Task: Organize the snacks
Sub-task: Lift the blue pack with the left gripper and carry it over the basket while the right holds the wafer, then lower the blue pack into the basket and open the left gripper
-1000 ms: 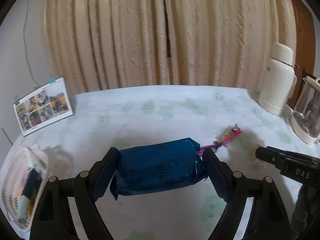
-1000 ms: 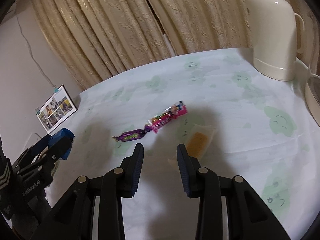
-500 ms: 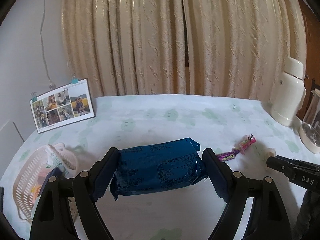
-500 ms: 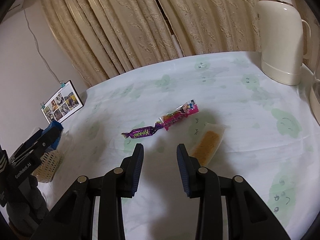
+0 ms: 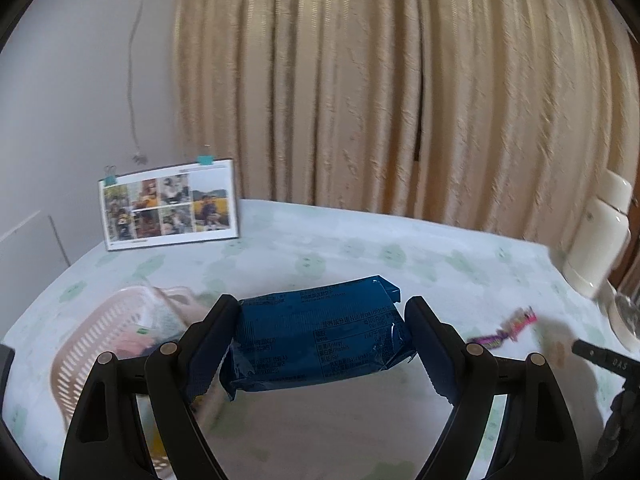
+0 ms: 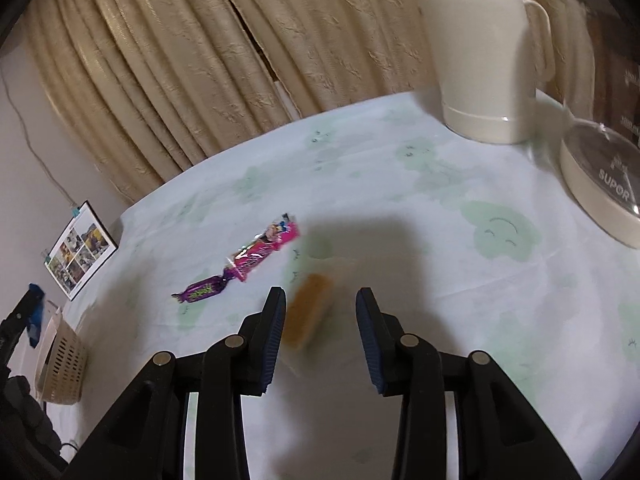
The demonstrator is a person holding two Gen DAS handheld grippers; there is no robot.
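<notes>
left wrist: fingers (image 5: 430, 344) clamp blue packet (image 5: 318, 344).

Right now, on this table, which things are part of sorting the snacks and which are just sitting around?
Part of the job:
blue packet, held in the left gripper
pink basket
pink candy
purple candy
orange snack bar, between the right gripper's open fingers

Just lying about:
photo calendar
cream flask
glass kettle
</notes>
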